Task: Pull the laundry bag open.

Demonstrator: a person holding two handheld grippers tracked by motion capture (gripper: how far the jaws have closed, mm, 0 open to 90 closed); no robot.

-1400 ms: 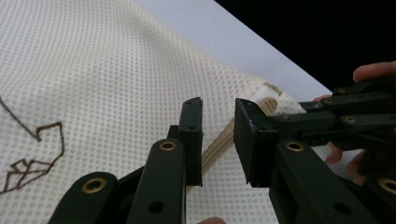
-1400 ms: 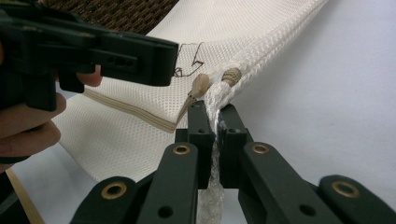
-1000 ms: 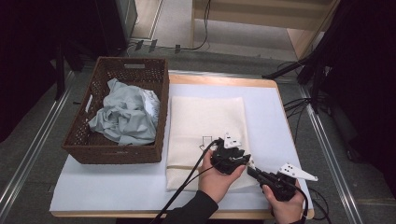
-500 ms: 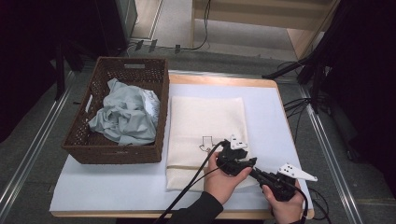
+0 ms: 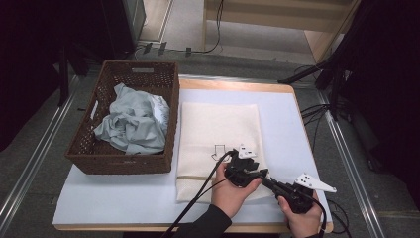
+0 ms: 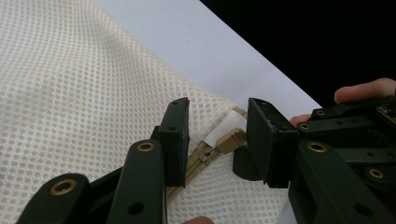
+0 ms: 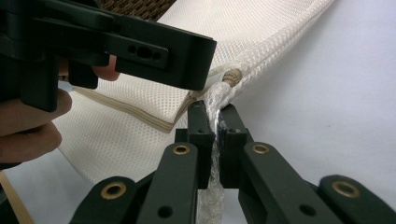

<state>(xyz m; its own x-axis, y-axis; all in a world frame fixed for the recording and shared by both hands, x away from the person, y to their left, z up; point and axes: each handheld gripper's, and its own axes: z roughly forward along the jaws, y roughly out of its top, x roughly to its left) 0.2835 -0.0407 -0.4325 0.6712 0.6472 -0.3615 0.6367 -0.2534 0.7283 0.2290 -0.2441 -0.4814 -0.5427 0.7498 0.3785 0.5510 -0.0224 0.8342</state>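
A cream mesh bag (image 5: 218,134) lies flat on the white table cover (image 5: 287,114). At its near right corner my left gripper (image 6: 218,126) is open. Its jaws have just been opening, and the tan zipper pull (image 6: 229,140) lies between the pads without being touched. In the high view the left gripper (image 5: 258,173) sits over that corner. My right gripper (image 7: 217,112) is shut on the bag's white cord (image 7: 215,100) just below a tan knot. It reaches the corner from the right (image 5: 271,182), close against the left gripper.
A brown wicker basket (image 5: 99,124) stands to the left of the bag and holds a crumpled grey cloth (image 5: 131,121). The table's wooden edge (image 5: 302,119) runs along the right side. Black cables trail from both grippers toward the near edge.
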